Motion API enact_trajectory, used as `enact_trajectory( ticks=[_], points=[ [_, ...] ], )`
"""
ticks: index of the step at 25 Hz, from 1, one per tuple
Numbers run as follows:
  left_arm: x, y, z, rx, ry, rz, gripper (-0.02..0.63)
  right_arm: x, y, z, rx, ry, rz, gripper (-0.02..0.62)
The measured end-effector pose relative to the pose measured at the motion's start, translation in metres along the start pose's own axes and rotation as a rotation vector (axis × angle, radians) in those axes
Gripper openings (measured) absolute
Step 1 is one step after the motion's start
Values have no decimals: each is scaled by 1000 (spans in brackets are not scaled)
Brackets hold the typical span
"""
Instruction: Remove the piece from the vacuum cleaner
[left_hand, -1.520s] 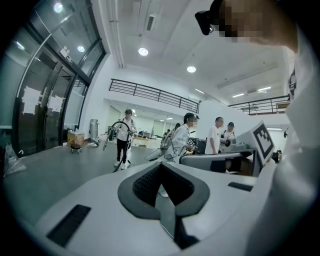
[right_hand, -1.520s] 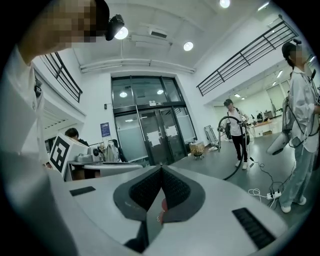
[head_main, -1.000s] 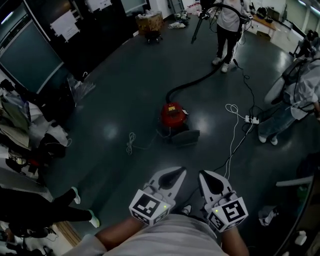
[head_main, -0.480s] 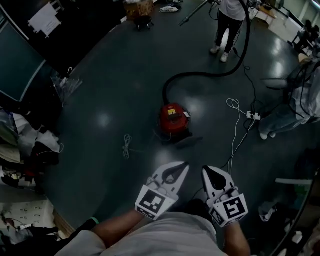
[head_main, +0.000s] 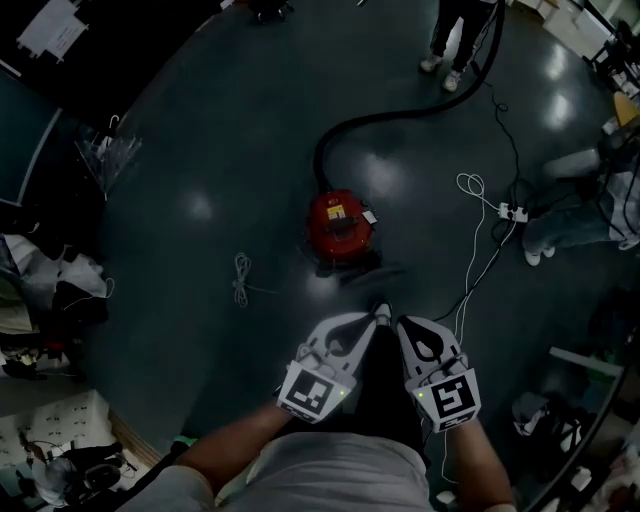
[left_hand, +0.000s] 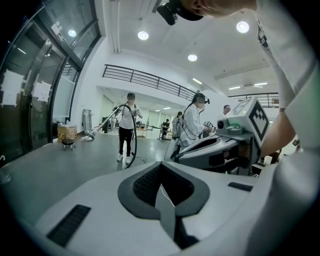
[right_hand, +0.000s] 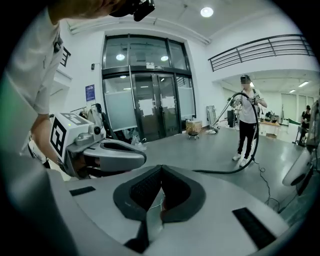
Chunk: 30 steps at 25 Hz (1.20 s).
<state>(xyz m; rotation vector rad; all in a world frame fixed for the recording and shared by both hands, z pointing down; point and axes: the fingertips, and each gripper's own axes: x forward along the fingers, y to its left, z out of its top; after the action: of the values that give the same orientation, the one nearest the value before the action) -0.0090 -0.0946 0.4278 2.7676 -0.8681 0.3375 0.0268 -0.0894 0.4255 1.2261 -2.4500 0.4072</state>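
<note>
A red vacuum cleaner (head_main: 340, 224) stands on the dark floor, a little ahead of both grippers. Its black hose (head_main: 400, 115) curves away to a standing person (head_main: 455, 40) at the top. A dark grey flat piece (head_main: 362, 270) lies against the cleaner's near side. My left gripper (head_main: 371, 319) and right gripper (head_main: 404, 326) are held side by side at waist height, short of the cleaner. Both are shut with nothing between the jaws. In the left gripper view the left gripper (left_hand: 160, 166) shows its jaws closed together; the right gripper (right_hand: 161, 169) looks the same in its own view.
A white cable (head_main: 241, 279) lies coiled left of the cleaner. A power strip (head_main: 511, 212) with white cords lies to the right, next to a seated person (head_main: 590, 205). Bags and clutter (head_main: 55, 290) line the left wall.
The view has moved forward and tipped down, so the vacuum cleaner now sits closer to the grippers. Both grippers stay shut and side by side.
</note>
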Motion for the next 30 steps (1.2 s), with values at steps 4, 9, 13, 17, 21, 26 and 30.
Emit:
enact_trajectory(
  ticks=[4, 9, 13, 17, 21, 26, 30],
  points=[
    [48, 36, -36, -10, 25, 43, 5, 61, -38, -49, -11, 74, 47, 11],
    [106, 72, -102, -57, 48, 111, 5, 135, -84, -176, -93, 234, 129, 20],
    [142, 82, -172, -55, 98, 102, 5, 187, -105, -274, -241, 338, 176, 23],
    [159, 91, -217, -68, 106, 109, 5, 228, -112, -359, -441, 449, 242, 77],
    [160, 101, -243, -75, 119, 119, 5, 262, -121, -419, -629, 541, 297, 119],
    [152, 109, -271, -99, 139, 139, 5, 292, -127, -466, -837, 619, 362, 153],
    [147, 114, -283, -124, 148, 153, 5, 300, -129, -489, -965, 653, 373, 152]
  ],
)
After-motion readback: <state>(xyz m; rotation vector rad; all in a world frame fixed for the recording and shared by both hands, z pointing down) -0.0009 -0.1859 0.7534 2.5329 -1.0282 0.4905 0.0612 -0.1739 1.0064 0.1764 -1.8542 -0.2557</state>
